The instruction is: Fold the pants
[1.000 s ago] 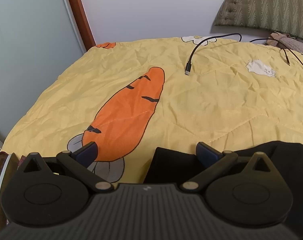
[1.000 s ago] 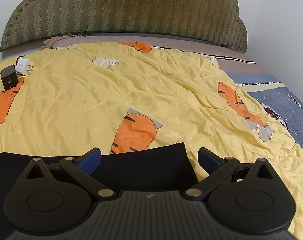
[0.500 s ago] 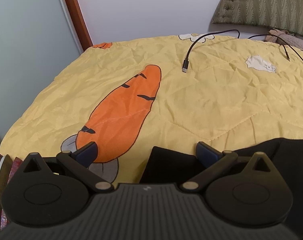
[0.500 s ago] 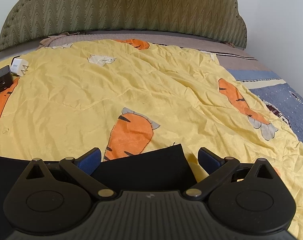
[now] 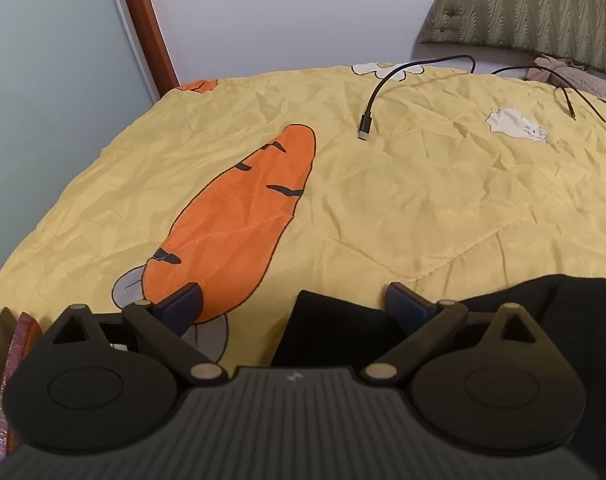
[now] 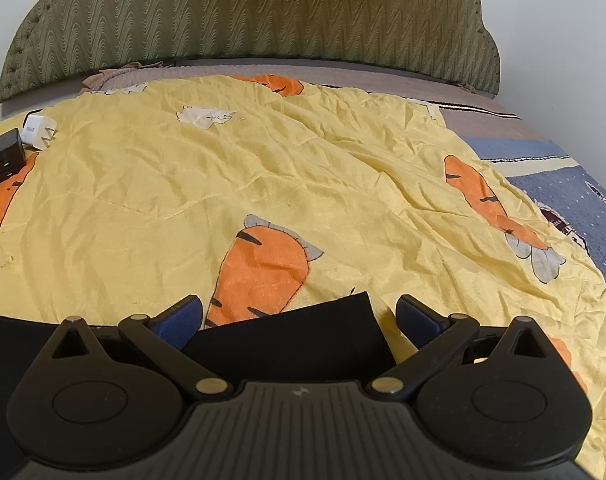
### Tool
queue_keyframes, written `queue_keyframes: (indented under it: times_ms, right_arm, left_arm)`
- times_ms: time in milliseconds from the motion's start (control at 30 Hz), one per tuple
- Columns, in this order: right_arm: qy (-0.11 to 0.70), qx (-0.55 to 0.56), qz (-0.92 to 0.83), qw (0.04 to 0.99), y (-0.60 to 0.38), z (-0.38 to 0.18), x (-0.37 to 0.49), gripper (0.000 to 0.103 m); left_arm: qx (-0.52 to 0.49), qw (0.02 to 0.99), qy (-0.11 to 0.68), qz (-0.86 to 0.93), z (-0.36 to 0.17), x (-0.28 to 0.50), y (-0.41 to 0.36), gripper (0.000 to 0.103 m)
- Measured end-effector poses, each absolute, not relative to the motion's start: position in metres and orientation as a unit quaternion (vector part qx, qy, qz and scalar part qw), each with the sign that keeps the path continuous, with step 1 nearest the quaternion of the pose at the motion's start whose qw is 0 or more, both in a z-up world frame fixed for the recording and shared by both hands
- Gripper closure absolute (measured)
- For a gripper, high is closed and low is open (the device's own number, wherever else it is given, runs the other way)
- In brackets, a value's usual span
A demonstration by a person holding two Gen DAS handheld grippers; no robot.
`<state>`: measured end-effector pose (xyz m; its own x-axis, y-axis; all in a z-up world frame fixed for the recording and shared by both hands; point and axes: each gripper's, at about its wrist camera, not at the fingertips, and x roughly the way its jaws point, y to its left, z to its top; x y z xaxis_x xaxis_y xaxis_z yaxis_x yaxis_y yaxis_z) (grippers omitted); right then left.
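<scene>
Hovering over black pants (image 5: 335,332) on a carrot-print quilt (image 5: 403,208), L gripper (image 5: 293,300), jaws just narrowing, & R gripper (image 6: 299,312) both gaped wide, gripping nothing.

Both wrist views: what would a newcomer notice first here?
First, the yellow quilt with big orange carrots covering the bed. Then the black pants at its near edge, a corner lying between each open gripper's fingers, left gripper and right gripper. A black cable lies farther back.
</scene>
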<state>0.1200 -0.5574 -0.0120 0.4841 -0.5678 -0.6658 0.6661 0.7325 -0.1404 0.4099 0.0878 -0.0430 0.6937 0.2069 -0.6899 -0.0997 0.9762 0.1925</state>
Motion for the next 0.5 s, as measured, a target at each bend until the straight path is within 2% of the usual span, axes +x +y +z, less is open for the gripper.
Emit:
queue_keyframes:
  times_ms: [133, 267, 300, 400, 500]
  right_arm:
    - [0.356, 0.072, -0.347, 0.865, -0.56, -0.011, 0.115, 0.0]
    - [0.36, 0.063, -0.335, 0.869, -0.563, -0.009, 0.115, 0.0]
    - [0.36, 0.063, -0.333, 0.869, -0.563, -0.008, 0.115, 0.003]
    - [0.361, 0.072, -0.319, 0.873, -0.566, -0.006, 0.11, 0.02]
    - [0.352, 0.064, -0.315, 0.879, -0.565, -0.002, 0.093, 0.021]
  left_arm:
    - [0.057, 0.921, 0.379, 0.074, -0.044, 0.409, 0.091, 0.012]
    - [0.057, 0.921, 0.38, 0.061, -0.042, 0.408, 0.089, 0.022]
    - [0.06, 0.921, 0.38, 0.056, -0.042, 0.407, 0.088, 0.027]
    - [0.065, 0.921, 0.382, 0.046, -0.039, 0.405, 0.084, 0.039]
    - [0.07, 0.92, 0.384, 0.042, -0.039, 0.406, 0.081, 0.046]
